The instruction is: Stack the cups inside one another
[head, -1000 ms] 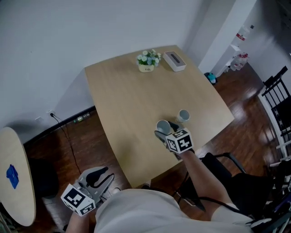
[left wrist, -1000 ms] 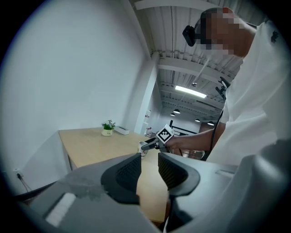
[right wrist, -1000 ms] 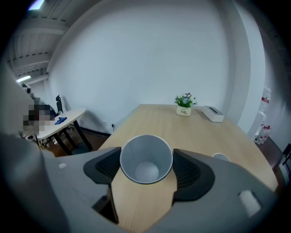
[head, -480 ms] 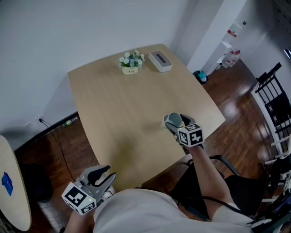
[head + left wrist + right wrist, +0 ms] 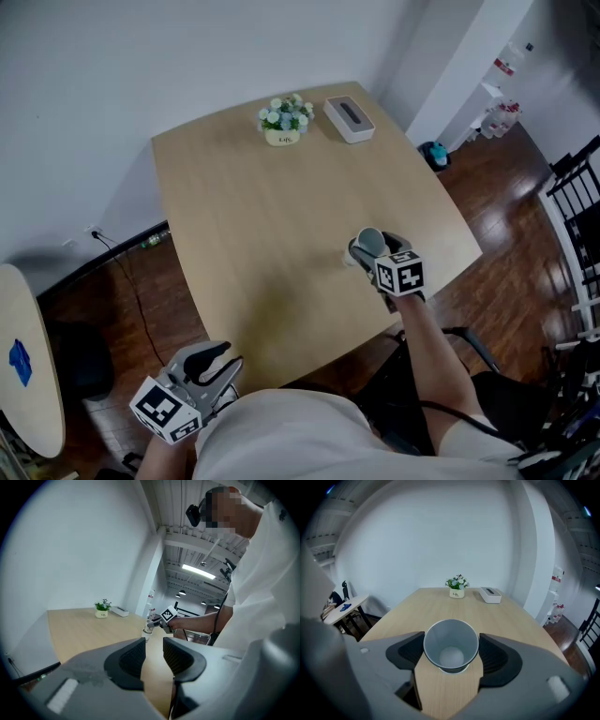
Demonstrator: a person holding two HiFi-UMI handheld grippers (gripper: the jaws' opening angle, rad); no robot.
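Note:
A grey cup [image 5: 371, 240] stands near the right front edge of the wooden table [image 5: 262, 206], and my right gripper [image 5: 369, 249] is shut on it, one pad on each side. In the right gripper view the cup [image 5: 451, 641] is upright and empty, with a pale rim [image 5: 453, 670] showing under its base; no second cup stands apart. My left gripper [image 5: 225, 357] hangs below the table's front edge, far from the cups. Its jaws [image 5: 154, 644] are nearly together with nothing between them. From there the cup [image 5: 146, 632] looks small and distant.
A small flower pot [image 5: 284, 114] and a white tissue box [image 5: 348, 117] sit at the table's far edge. A round side table [image 5: 23, 366] stands at the left, a black chair [image 5: 581, 187] at the right, and a cable [image 5: 122, 262] runs on the floor.
My right gripper carried the grey cup to the right, to where the second cup stood; the two separate cups now show as one. The left gripper has stayed low.

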